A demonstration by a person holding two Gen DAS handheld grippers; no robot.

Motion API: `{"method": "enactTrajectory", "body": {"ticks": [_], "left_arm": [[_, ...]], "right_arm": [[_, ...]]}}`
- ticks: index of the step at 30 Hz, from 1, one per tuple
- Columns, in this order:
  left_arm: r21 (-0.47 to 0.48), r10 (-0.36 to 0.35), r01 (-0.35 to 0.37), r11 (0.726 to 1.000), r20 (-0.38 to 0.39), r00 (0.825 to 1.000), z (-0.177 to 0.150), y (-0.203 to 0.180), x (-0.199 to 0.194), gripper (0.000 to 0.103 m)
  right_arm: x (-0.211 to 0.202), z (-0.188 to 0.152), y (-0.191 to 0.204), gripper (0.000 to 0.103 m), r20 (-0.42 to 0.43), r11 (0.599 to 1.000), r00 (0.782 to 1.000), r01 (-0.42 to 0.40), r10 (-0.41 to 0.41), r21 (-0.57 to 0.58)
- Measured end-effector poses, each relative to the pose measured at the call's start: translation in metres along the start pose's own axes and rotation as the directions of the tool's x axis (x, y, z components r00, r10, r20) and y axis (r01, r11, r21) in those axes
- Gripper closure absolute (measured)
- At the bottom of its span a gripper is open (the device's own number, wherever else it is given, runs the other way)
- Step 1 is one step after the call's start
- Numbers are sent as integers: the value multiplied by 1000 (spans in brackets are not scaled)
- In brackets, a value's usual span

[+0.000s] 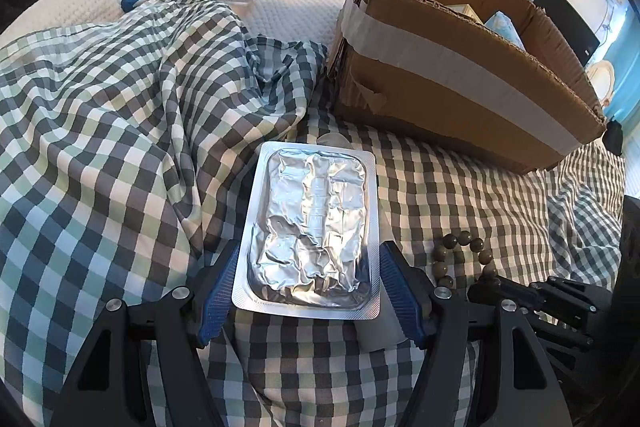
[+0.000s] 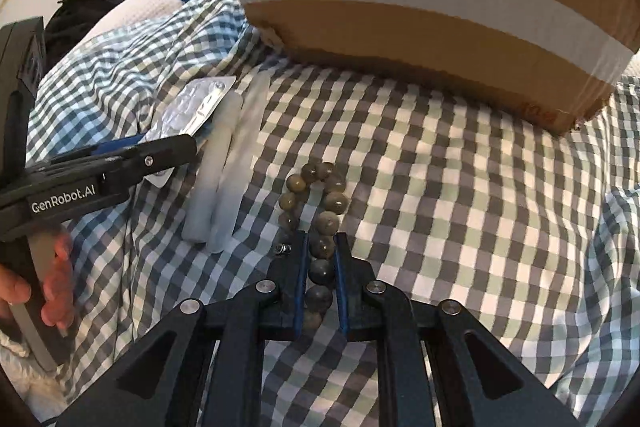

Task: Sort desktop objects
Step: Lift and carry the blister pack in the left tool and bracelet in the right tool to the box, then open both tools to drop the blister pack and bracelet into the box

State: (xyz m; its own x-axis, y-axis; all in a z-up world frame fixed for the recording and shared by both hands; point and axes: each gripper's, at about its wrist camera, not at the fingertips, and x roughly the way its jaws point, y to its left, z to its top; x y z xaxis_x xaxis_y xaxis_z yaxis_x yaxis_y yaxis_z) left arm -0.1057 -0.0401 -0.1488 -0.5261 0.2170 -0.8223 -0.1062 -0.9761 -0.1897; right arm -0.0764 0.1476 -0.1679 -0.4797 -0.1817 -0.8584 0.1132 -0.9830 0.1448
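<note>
The right gripper [image 2: 322,267] was clenched on one side of the bead bracelet [image 2: 320,211], the rest of the loop trailing on the checked sheet [image 2: 460,219], evidently to lift it. The left gripper [image 1: 308,291] clasped a foil blister pack [image 1: 312,227] by its long edges, held flat. Beyond both stood the open cardboard box [image 1: 460,83], the likely destination.

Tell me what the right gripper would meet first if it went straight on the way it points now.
The right gripper, shut on the brown bead bracelet, points down at the checked cloth. It would probably meet that cloth first, before the taped cardboard box beyond; depth is unclear.
</note>
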Motion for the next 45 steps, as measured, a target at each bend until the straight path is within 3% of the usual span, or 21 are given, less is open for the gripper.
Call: {"method": "enactTrajectory", "body": {"ticks": [7, 15, 25, 31, 39, 45], "left_arm": [[-5, -1, 1, 1000, 2, 1000, 0, 2, 0, 32], [8, -9, 9, 1000, 20, 1000, 1, -1, -4, 32], [26, -31, 29, 999, 73, 997, 9, -14, -31, 32], [57, -82, 75, 996, 130, 988, 27, -32, -62, 32], [121, -117, 92, 988, 223, 968, 73, -64, -90, 32], [157, -134, 93, 983, 277, 951, 120, -88, -90, 32]], "right_arm": [[-9, 1, 4, 92, 24, 1000, 1000, -11, 11, -16], [-44, 11, 11, 92, 106, 999, 994, -32, 35, -29], [-78, 19, 18, 92, 173, 999, 984, -22, 29, -47], [-123, 42, 14, 92, 279, 998, 960, 7, 11, -62], [-180, 90, -14, 92, 441, 997, 896, 68, -44, -40], [-186, 126, -45, 92, 462, 995, 884, 98, -77, -21]]}}
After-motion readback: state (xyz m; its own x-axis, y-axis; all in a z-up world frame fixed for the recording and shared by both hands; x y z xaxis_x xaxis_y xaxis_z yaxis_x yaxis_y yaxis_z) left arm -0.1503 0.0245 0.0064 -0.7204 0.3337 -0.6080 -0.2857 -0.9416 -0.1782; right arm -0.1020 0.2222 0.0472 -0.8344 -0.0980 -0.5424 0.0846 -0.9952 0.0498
